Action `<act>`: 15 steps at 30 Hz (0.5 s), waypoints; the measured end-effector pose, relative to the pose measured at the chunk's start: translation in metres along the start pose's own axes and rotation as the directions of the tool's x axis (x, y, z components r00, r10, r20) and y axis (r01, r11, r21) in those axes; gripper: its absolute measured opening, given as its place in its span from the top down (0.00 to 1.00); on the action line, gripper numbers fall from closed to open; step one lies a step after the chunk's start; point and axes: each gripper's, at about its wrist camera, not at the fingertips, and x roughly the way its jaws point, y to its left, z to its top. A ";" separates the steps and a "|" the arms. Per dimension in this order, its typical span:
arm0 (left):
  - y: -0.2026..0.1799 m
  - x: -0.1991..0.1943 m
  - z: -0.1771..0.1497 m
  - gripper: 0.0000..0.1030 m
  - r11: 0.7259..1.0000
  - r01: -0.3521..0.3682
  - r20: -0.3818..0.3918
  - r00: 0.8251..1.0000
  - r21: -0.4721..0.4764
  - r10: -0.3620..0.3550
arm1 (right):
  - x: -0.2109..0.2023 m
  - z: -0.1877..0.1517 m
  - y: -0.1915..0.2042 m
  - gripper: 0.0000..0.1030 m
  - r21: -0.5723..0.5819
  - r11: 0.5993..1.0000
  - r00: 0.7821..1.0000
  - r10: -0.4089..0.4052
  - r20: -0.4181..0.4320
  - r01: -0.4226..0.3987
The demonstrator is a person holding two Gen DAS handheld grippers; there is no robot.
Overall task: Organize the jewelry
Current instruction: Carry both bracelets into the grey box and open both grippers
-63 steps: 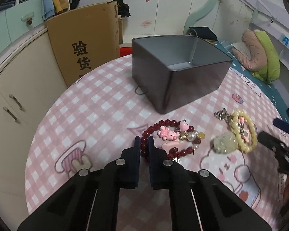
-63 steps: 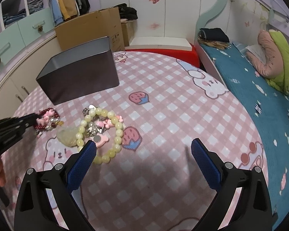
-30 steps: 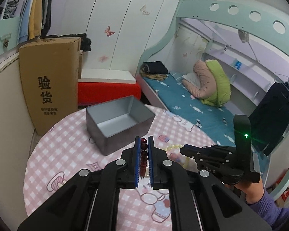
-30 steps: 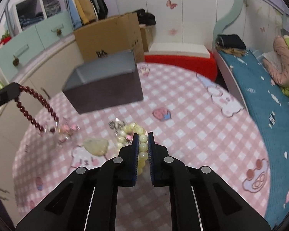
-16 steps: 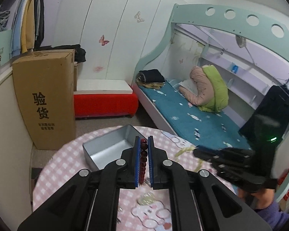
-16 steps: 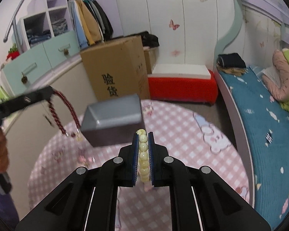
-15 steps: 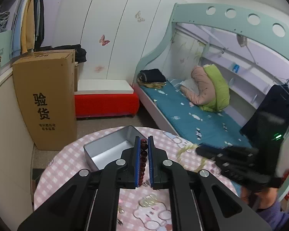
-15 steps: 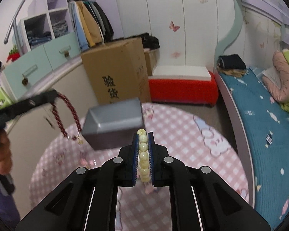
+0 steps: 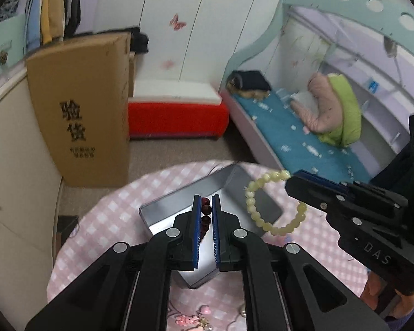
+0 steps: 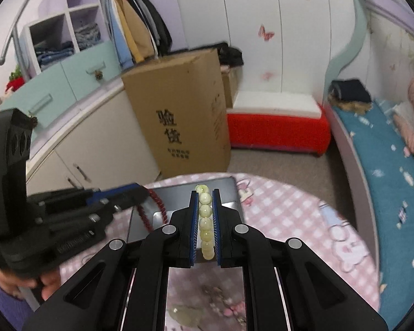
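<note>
An open grey tin (image 9: 157, 207) stands on the round pink-checked table (image 9: 105, 220). My left gripper (image 9: 206, 197) is shut on a dark red bead bracelet (image 9: 206, 219) and hovers over the tin. From the right, my right gripper (image 9: 292, 179) holds a pale yellow bead bracelet (image 9: 249, 201) that dangles above the tin's far side. In the right wrist view my right gripper (image 10: 205, 191) is shut on the yellow beads (image 10: 205, 211). There the left gripper (image 10: 142, 190) comes in from the left, its red bracelet (image 10: 158, 202) hanging over the tin (image 10: 227, 187).
Pink charms (image 9: 190, 318) and a pale pendant (image 10: 185, 311) hang or lie low under the grippers; which, I cannot tell. A tall cardboard box (image 9: 82, 110), cream cupboards (image 10: 96, 151), a red bench (image 9: 176, 115) and a bed (image 9: 289, 138) surround the table.
The right gripper shut on the yellow bracelet. Both grippers lifted their bracelets off the table and moved over the tin, which now lies right beneath the fingers.
</note>
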 end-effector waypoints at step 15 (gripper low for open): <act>0.005 0.039 -0.016 0.94 1.000 0.024 -0.091 0.996 -0.007 -0.025 | 0.070 -0.017 -0.008 0.90 0.032 0.999 0.990 -0.027 -0.137 0.032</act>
